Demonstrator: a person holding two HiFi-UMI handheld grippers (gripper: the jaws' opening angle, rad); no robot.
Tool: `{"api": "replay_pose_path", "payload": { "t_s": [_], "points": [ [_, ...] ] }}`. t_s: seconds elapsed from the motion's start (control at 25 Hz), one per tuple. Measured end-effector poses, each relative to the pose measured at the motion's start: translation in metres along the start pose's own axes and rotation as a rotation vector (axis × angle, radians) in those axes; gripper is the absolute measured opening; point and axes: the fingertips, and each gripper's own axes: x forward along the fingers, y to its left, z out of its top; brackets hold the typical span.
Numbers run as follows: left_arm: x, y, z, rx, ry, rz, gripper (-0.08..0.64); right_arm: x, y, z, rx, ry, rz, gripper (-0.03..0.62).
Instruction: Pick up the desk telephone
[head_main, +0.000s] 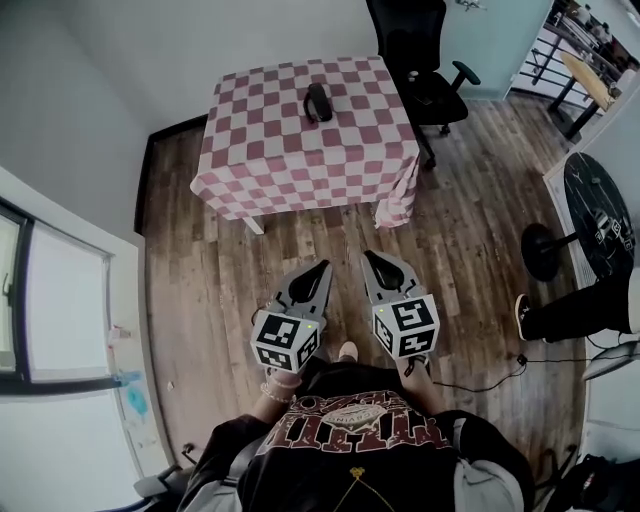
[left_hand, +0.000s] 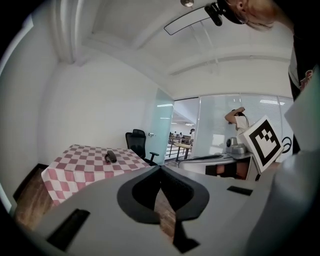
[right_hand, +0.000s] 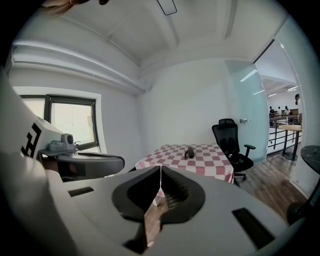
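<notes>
No legible text; print on shirt (head_main: 352, 428) too blurred.

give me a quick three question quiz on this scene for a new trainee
1. True or false: the desk telephone lies on the checked table.
2. Pick one. The left tongs and right tongs are: A) both shut and empty, short of the table; B) both clamped on the handset; C) one shut, one wide open.
3. Short answer: which black piece of furniture stands beside the checked table?

Key: 1 true; 2 A; 3 the office chair.
</notes>
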Motion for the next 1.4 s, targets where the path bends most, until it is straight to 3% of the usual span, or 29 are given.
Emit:
{"api": "replay_pose_path", "payload": {
  "t_s": [0.48, 0.96, 1.4],
  "points": [
    [0.049, 0.065, 0.013, 0.009, 0.028, -0.09, 0.0, 0.084, -0.004, 0.025, 0.031, -0.008, -0.027, 0.021],
    [0.066, 0.141, 0.023, 0.017, 0.048, -0.1, 0.0, 0.153, 0.006, 0.042, 0.032, 0.01, -0.038, 0.021],
    [0.063, 0.166, 0.017, -0.008, 0.067, -0.156, 0.0, 0.179, 0.023, 0.042, 0.129, -0.011, -0.043, 0.021]
  ]
}}
